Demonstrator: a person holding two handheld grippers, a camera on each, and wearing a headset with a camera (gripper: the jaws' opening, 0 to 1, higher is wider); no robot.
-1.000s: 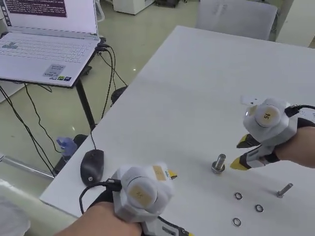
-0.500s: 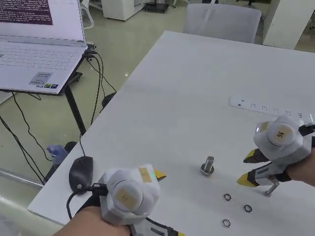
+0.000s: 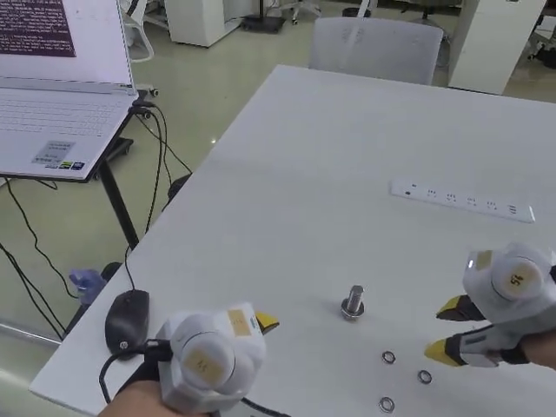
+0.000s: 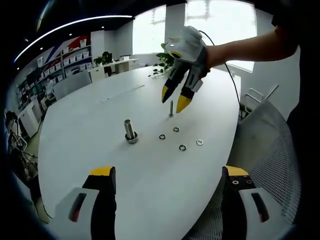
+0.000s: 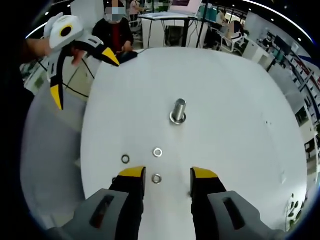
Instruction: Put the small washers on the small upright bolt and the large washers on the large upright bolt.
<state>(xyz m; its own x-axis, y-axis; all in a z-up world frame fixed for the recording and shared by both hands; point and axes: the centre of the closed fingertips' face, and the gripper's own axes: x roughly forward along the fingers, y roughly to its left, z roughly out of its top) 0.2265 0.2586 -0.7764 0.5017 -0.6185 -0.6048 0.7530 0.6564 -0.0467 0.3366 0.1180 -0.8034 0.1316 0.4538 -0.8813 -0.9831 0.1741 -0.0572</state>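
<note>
**Head view.** Your right gripper [image 3: 442, 329] hangs at the right edge above the white worktop [image 3: 330, 174], its jaws parted with nothing held between them. Your left gripper [image 3: 261, 328] sits at the lower left, with one yellow tip showing. The large bolt [image 3: 353, 302] stands upright on its head between the two grippers, apart from both. Three washers [image 3: 388, 357] lie flat near the bolt, just beside the right gripper's tips. Their sizes cannot be told. A power strip [image 3: 460, 198] lies farther back, a mouse [image 3: 126, 313] rests at the near left corner, and a laptop [image 3: 52, 113] stands off the worktop to the left.

**Left gripper view.** Your jaws stand wide open and empty. The large bolt is upright at mid-worktop, and four washers lie loose just past it. The small bolt [image 4: 171, 108] stands upright, seen between the right gripper's open yellow tips. Whether they touch it cannot be told.

**Right gripper view.** Your jaws are open. One washer lies on the worktop in the gap between their tips, and two more lie just ahead and to the left. The large bolt stands upright farther ahead. The left gripper enters at the upper left with its jaws spread.
</note>
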